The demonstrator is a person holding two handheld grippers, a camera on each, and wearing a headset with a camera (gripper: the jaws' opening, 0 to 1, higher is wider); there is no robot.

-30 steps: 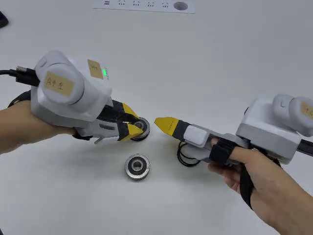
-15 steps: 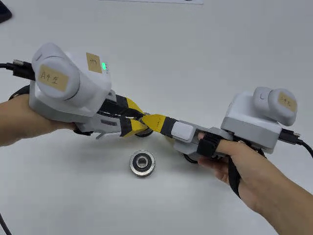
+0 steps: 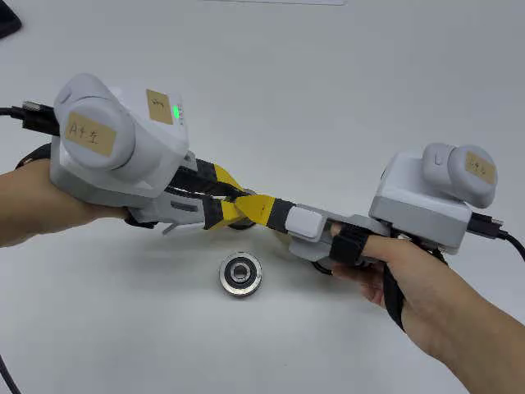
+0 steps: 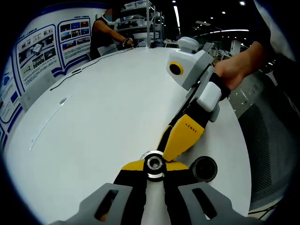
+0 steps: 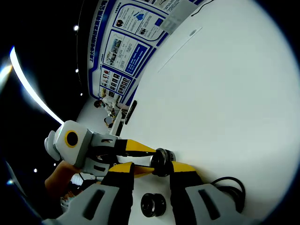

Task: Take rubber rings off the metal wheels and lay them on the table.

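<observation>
In the head view, the left hand-held gripper point(image 3: 232, 207) enters from the left and the right hand-held gripper point(image 3: 248, 209) from the right. Their tips meet at frame centre around a metal wheel point(image 4: 153, 165). A second wheel point(image 3: 240, 274) lies on the worktop point(image 3: 328, 98) just below that meeting point, and a rubber ring point(image 5: 229, 178) lies beneath the right hand-held gripper.

Surface point(image 3: 344, 98): white, smooth, matt.
Left gripper point(image 3: 234, 205) housing: white plastic, soft sheen; tan paper label point(image 3: 89, 134).
Fingers point(image 3: 261, 208): glossy yellow plastic, matt black bases.
Held wheel point(image 4: 153, 164): polished metal hub.
Loose wheel point(image 3: 240, 274), lower centre: shiny metal core, dull black outer band.
Hand strap point(image 3: 351, 246): black cloth.
</observation>
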